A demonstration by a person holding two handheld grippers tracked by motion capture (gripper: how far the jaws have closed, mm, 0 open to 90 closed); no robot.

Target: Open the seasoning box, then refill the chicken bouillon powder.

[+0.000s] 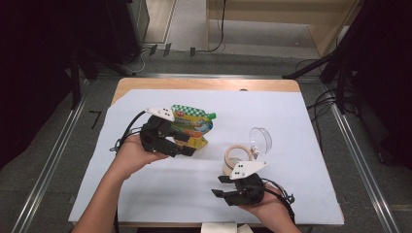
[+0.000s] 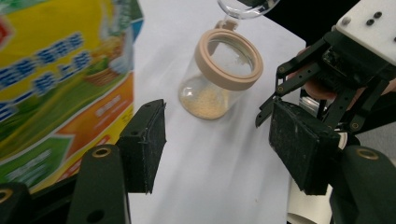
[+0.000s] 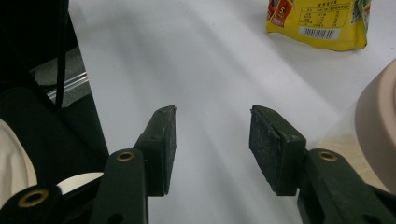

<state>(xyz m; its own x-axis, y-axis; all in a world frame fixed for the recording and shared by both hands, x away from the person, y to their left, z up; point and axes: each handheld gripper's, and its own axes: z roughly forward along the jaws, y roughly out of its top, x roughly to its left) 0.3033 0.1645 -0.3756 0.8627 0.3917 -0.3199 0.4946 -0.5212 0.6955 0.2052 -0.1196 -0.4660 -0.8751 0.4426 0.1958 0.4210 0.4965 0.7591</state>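
**A:** Clear glass jar (image 2: 218, 74) with beige rim, hinged lid flipped open, upright on the white-covered counter (image 1: 160, 194), a thin layer of pale grains at the bottom. Looks barely started, filling-wise.

**B:** Yep. Yellow-green snack pouch (image 1: 190, 127) standing just left of it, apparently not poured out yet. Left gripper (image 1: 187, 145) right by the pouch, fingers (image 2: 144, 144) apart, gripping nothing. Right gripper (image 1: 219, 186) near the jar, fingers (image 3: 161, 149) half spread, empty. Still left: grabbing, tipping, closing the lid.
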